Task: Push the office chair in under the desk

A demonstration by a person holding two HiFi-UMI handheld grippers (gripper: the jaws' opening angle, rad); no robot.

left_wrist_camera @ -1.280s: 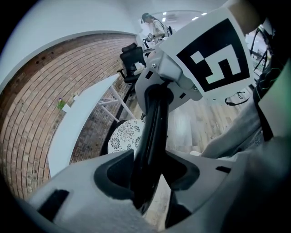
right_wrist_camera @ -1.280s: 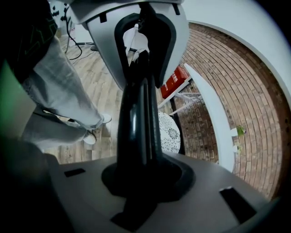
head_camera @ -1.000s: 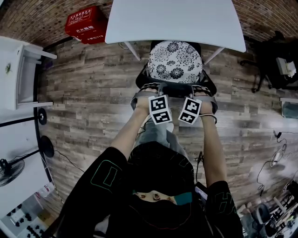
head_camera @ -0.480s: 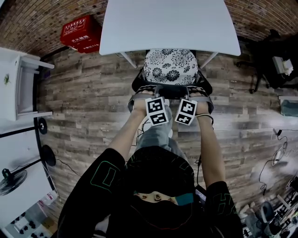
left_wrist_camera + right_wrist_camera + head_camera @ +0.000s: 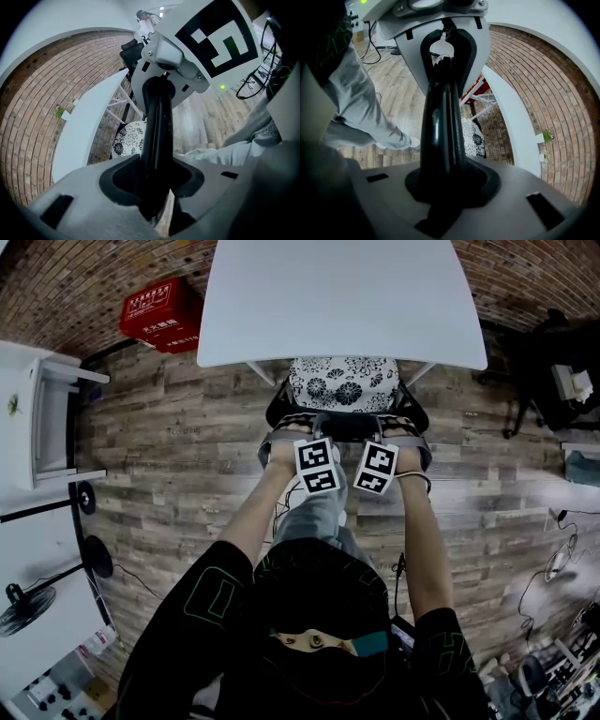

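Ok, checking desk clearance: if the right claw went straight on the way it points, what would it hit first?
The chair's black backrest: the right claw is shut on its top edge, so it would likely just press into it.

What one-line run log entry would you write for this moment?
left claw: just been closing on chair backrest | right claw: shut on chair backrest | seat cushion: partly under desk

I log: bench (image 5: 342, 296) smooth matt white; chair cushion (image 5: 344, 382) printed cloth; floor (image 5: 169, 446) weathered wood; wall (image 5: 56, 277) rough brick.
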